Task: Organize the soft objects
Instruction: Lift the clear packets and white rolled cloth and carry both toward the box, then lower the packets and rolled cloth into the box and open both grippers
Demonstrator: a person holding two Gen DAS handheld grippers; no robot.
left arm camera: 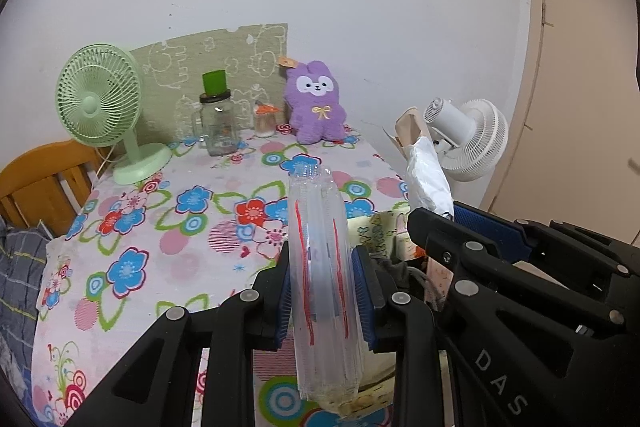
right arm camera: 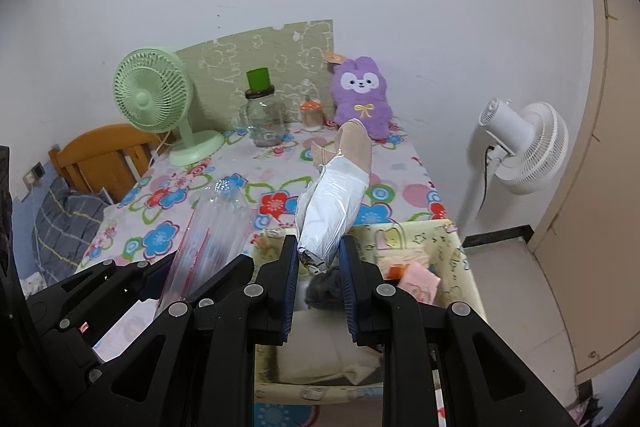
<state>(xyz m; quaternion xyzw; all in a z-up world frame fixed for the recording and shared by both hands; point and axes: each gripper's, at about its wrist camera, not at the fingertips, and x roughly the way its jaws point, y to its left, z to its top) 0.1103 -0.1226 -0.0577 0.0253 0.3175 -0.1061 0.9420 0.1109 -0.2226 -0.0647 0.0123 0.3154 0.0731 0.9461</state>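
Note:
My left gripper is shut on a clear plastic zip bag with red lines, held upright above the table's near edge; the bag also shows in the right wrist view. My right gripper is shut on a silver-white plastic package with a beige end, held over a fabric storage box. The package also shows in the left wrist view. The box holds pink, grey and cream soft items. A purple plush bunny sits at the table's far edge against the wall.
A floral tablecloth covers the table. A green desk fan, a glass jar with a green cup on top and a small orange-lidded jar stand at the back. A white floor fan stands right. A wooden chair is left.

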